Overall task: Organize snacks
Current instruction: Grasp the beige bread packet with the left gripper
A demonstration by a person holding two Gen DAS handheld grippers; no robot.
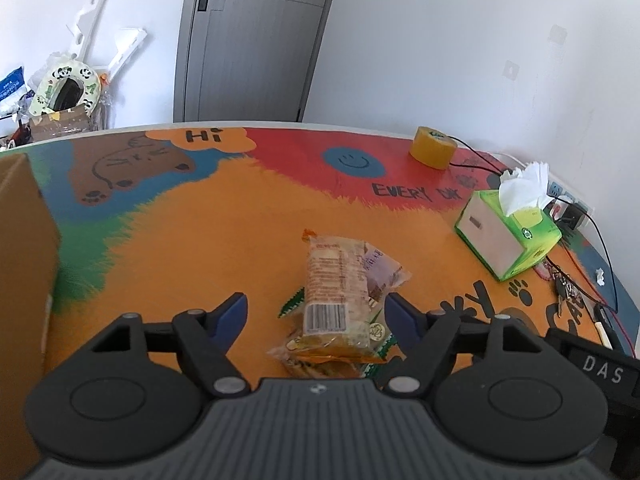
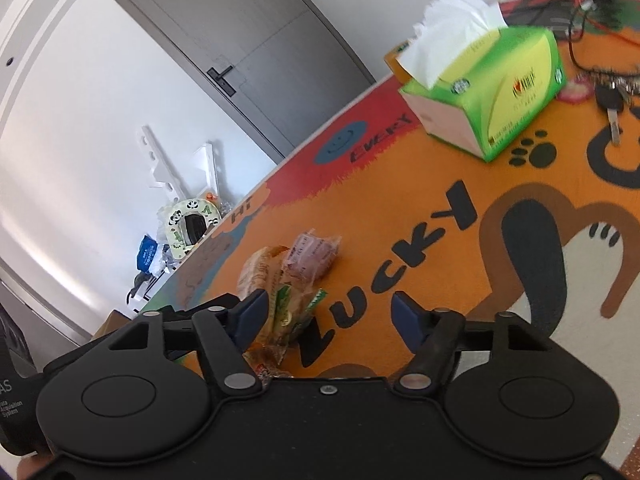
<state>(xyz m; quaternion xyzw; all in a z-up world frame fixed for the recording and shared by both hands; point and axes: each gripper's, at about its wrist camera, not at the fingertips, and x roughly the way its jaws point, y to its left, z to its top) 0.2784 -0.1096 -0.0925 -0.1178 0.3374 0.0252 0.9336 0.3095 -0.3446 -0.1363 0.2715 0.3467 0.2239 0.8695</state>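
The snack pile (image 1: 340,304) lies on the desk (image 1: 200,240), lower centre of frame, long axis running away from the left tongs (image 1: 316,312), between its half-open, empty jaws. Right tongs (image 2: 326,316), likewise half-open and empty, has the pile at its left jaw.

Bright, even daylight, soft shadows only. Heavy fisheye bend bows the grey panelled door (image 1: 256,40). The right wrist view is tilted, with motion blur smearing the green cardboard tissue box (image 2: 492,92).

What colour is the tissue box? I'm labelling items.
Green and yellow tissue box, clearest in the right wrist view.
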